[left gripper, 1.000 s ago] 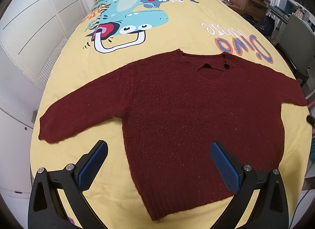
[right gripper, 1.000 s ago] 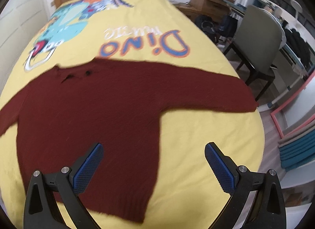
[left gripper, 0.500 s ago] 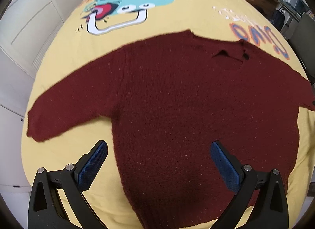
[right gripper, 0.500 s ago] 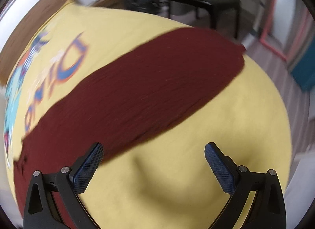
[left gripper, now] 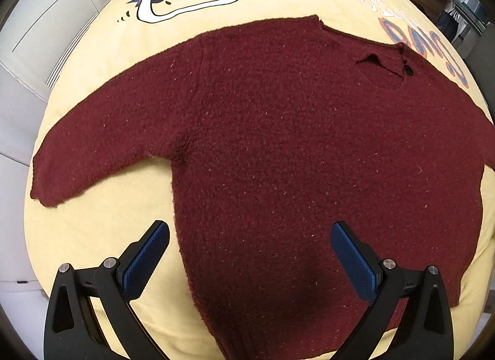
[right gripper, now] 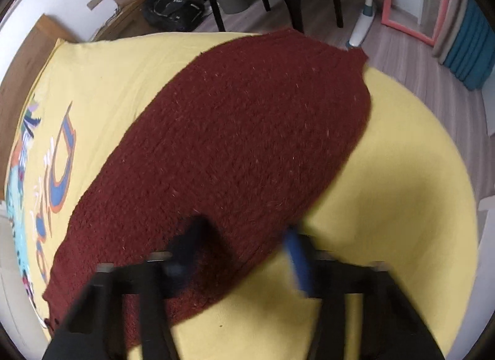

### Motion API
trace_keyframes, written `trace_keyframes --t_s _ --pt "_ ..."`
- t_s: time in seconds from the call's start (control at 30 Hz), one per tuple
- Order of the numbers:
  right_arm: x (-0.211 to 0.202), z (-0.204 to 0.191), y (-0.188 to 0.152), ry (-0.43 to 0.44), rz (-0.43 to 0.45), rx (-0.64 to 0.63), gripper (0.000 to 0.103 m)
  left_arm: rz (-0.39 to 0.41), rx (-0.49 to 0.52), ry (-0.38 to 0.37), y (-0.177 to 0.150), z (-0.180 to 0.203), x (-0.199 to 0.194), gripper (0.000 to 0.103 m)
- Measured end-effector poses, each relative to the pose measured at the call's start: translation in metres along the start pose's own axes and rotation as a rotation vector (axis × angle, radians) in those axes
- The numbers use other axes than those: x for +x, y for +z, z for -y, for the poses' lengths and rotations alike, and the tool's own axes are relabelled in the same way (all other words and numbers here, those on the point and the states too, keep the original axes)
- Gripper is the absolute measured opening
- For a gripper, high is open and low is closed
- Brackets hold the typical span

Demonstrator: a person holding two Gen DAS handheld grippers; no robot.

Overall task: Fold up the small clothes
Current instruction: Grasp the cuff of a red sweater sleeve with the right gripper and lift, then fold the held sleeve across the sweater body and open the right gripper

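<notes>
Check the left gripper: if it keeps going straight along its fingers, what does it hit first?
Most likely the maroon sweater. The left gripper points steeply down with its jaws wide open over the sweater's lower body, near its side edge; nothing lies between. Its left finger looks over bare yellow bedsheet, though depth is unclear.

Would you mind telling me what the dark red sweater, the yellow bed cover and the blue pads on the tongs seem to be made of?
Sweater: a chunky knit, probably wool or acrylic, matte and fuzzy, with visible loops and pale lint flecks.
Bed cover: smooth woven fabric, likely cotton, matte, with a printed cartoon dinosaur.
Pads: seemingly rubber or soft plastic, with a fine dimpled grid, set on smooth black plastic arms.
</notes>
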State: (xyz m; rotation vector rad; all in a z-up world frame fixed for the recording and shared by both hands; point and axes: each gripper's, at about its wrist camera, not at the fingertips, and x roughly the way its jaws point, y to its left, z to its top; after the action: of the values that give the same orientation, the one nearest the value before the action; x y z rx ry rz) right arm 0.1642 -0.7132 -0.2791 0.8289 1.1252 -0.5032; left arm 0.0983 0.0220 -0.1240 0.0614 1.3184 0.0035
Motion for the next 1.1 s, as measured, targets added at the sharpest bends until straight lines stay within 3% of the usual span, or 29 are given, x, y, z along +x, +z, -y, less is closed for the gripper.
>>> trace_keyframes --t_s 0.23,0.47,0.63,0.87,1.1 --pt "-0.059 -0.052 -0.006 0.026 0.12 -0.227 0.011 0.012 0.009 -0.039 -0.004 -0.004 -0.003 0.102" --pt "-0.139 -0.146 -0.04 0.166 0.246 -0.444 0.011 0.042 0.002 -0.065 -0.002 -0.011 -0.008 0.102" --pt "-0.179 -0.219 -0.08 0.277 0.278 -0.567 0.01 0.064 -0.013 -0.081 0.001 -0.021 -0.011 0.102" --pt "-0.188 -0.322 -0.148 0.396 0.236 -0.724 0.01 0.09 -0.014 -0.082 0.008 -0.038 -0.012 0.102" --pt "-0.133 -0.385 -0.229 0.401 0.067 -0.847 0.01 0.099 -0.029 -0.09 0.013 -0.053 -0.009 0.102"
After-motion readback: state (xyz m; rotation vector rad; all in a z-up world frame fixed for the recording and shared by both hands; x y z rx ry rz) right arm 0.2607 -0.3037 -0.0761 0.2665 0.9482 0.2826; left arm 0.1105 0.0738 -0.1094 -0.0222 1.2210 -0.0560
